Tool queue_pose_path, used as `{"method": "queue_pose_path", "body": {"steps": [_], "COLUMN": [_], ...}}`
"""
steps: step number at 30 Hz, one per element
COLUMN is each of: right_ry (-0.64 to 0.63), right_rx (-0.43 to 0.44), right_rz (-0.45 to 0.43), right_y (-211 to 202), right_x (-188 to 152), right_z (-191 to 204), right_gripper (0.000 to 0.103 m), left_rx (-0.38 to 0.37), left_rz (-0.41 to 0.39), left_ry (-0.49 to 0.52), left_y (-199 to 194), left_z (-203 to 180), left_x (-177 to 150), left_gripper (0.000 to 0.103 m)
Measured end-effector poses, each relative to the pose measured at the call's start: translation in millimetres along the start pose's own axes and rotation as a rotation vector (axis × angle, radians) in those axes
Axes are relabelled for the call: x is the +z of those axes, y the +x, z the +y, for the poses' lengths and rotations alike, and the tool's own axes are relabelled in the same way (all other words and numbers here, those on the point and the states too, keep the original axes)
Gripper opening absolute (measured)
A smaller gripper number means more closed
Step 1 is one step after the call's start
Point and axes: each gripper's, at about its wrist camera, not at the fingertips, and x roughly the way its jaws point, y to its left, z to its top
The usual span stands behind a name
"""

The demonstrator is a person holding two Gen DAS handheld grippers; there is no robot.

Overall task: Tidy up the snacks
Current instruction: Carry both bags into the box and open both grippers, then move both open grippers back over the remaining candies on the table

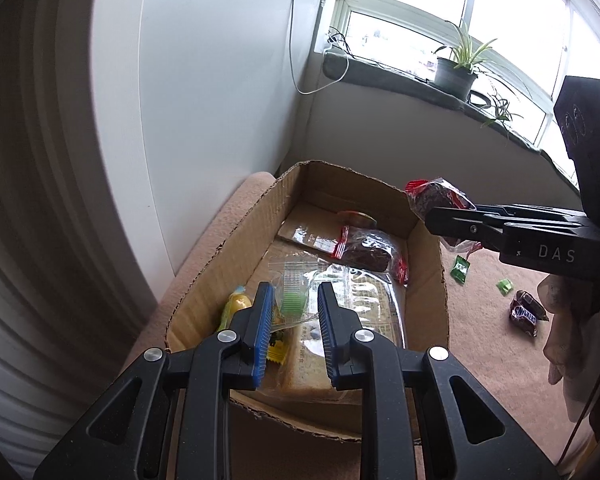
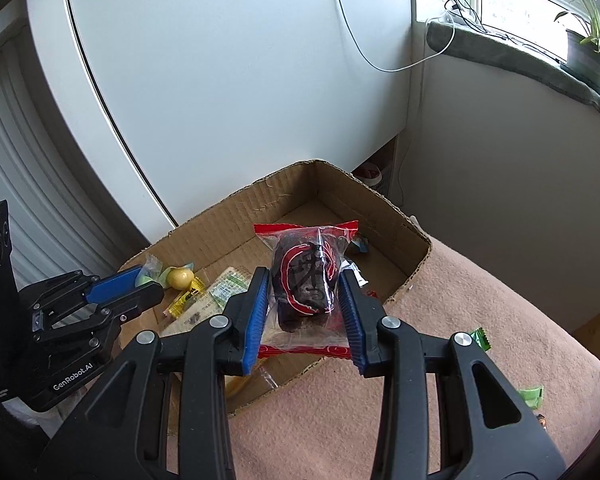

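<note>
Cardboard box (image 2: pixel 284 200) sits on a pinkish blanket-covered surface (image 2: pixel 480 320), already holding a large clear bread pack (image 1: pixel 364 312), a matching dark cake (image 1: pixel 370 254) and a yellow sweet (image 2: pixel 180 277). The right tool (image 2: pixel 303 312) is clenched on a red-edged packet of dark cake (image 2: pixel 306 280), held over the box's near edge. The left tool (image 1: pixel 290 320) hangs released above the box contents, gripping nothing. To do this well, I judge the packet should travel further in, over bare floor near its twin, and be lowered before letting go. Small green sweets (image 1: pixel 460 269) and a Snickers bar (image 1: pixel 525 313) lie outside on the blanket.
</note>
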Motion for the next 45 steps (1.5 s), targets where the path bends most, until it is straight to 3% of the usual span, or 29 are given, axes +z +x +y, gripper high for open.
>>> {"method": "queue_pose_path", "body": {"steps": [5,7,8,9,10,14,31,45], "right_ry": [-0.005,-0.004,-0.004,-0.006,-0.008,-0.012,0.018,0.197], "right_rx": [0.007,0.004,0.001,-0.004,-0.011,-0.046,-0.134,-0.251], "right_rz": [0.001,-0.009,-0.016,-0.025,-0.034,-0.062,-0.116,-0.163], "right_y": [6,5,4,3,1,-5,-43,-129], "right_x": [2,3,4,4,5,6,-11,-80], "right_z": [3,3,3,4,4,3,-24,-112], "right_gripper": [0.040,0.057,0.062,0.070,0.076,0.090,0.090,0.090], "left_rx": [-0.005,-0.003,0.000,0.004,0.001,-0.004,-0.018,-0.117], "left_rz": [0.004,0.006,0.007,0.008,0.005,0.006,-0.016,-0.019], "left_ry": [-0.002,-0.001,-0.004,-0.009,-0.012,-0.008,0.027,0.086], "left_y": [1,2,2,2,1,0,-14,-19], "left_z": [2,2,2,3,3,2,-23,-81], "left_x": [1,2,2,2,2,1,1,-5], "left_gripper": [0.022,0.023,0.031,0.048,0.054,0.059,0.061,0.061]}}
